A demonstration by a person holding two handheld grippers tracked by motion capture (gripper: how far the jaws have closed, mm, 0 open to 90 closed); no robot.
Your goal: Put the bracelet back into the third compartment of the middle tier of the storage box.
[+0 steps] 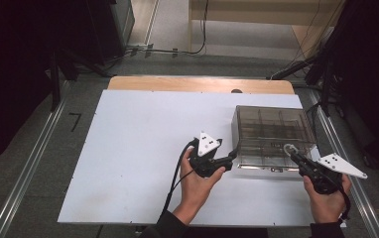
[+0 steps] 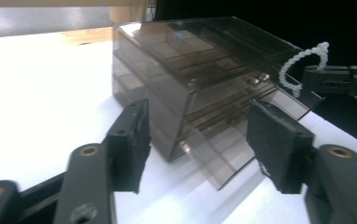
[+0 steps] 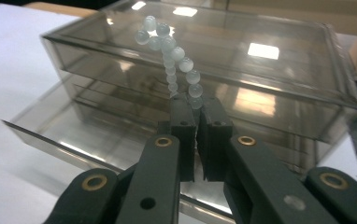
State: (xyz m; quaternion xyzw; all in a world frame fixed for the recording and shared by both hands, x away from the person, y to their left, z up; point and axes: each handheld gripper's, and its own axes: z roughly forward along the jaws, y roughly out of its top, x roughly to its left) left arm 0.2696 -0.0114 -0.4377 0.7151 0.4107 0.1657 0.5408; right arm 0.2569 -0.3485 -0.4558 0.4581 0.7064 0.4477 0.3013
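Note:
A smoky clear plastic drawer box stands at the right of the white table. Its lowest drawer is slid partly out toward me. My left gripper is at the box's front left corner, jaws apart. In the left gripper view the corner and the drawer lie between the pads without touching them. My right gripper is shut on a string of white beads, whose loop stands up in front of the box. The bead loop hangs over the box's front right.
The table's right edge runs close beside the box and my right hand. A wooden strip borders the far side. Dark stands and cables line the floor on both sides. White tabletop stretches left of the box.

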